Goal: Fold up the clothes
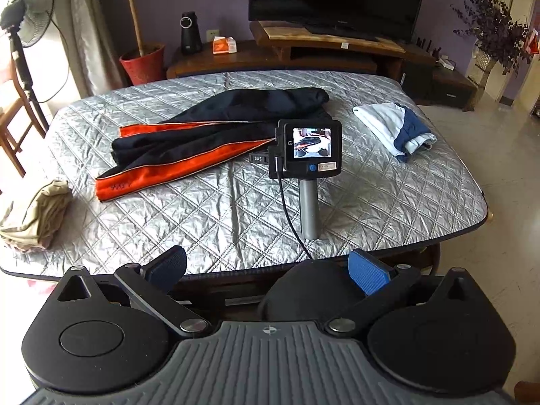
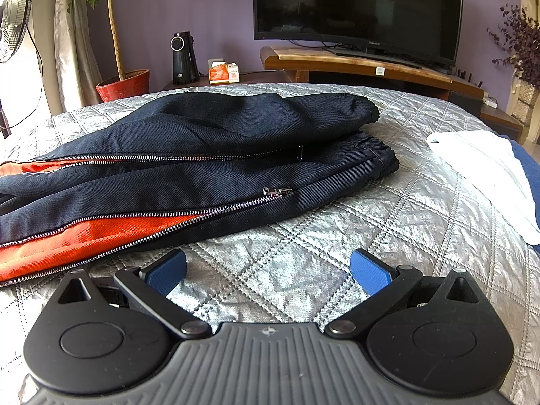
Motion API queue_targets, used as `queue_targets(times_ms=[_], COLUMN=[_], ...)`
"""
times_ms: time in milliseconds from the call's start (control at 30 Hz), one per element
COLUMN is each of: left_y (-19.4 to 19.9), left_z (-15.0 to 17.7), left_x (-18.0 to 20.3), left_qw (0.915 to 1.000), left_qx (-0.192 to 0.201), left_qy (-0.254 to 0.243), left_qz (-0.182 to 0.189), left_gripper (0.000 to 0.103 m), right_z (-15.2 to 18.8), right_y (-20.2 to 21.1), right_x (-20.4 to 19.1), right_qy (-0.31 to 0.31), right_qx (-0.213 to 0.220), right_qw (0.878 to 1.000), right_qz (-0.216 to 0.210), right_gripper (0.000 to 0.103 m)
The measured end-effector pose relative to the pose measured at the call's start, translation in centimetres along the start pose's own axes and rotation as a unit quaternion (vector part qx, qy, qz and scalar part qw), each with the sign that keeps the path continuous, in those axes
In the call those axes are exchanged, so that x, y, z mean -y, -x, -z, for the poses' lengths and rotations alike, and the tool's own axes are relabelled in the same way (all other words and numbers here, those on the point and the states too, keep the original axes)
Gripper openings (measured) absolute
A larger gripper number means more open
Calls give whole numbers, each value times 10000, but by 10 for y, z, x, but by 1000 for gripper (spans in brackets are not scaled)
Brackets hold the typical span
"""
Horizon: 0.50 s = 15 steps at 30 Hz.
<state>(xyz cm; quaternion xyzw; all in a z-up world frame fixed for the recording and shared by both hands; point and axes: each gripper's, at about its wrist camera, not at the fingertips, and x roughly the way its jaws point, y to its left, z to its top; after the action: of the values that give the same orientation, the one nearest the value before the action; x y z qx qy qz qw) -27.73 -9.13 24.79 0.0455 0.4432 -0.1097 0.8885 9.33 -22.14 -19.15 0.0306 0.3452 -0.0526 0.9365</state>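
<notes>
The navy trousers with orange zip panels lie lengthwise across the middle of the quilted table, waistband toward my right. My right gripper sits spread and empty just before them; my left gripper, likewise spread, hangs back beyond the table's near edge. I judge the best grasp is the waistband at both layers, keeping the zipped legs aligned before doubling them over.

Bright daylight from the left, blown-out glare, fisheye-curved edges, sharp focus.
</notes>
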Motion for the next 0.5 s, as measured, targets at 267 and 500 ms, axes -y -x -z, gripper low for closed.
queue_targets(times_ms=[267,500], left_y=[0,-1], left_z=[-1,0], left_x=[1,1], left_qw=[10000,10000], left_qx=[-12,-32], left_qy=[-6,8], left_qz=[16,51], left_gripper=[103,103], right_z=[0,0], right_y=[0,0], right_x=[0,-1], right_qy=[1,1], right_qx=[0,0], right_qw=[10000,10000], right_qz=[1,3], right_gripper=[103,103])
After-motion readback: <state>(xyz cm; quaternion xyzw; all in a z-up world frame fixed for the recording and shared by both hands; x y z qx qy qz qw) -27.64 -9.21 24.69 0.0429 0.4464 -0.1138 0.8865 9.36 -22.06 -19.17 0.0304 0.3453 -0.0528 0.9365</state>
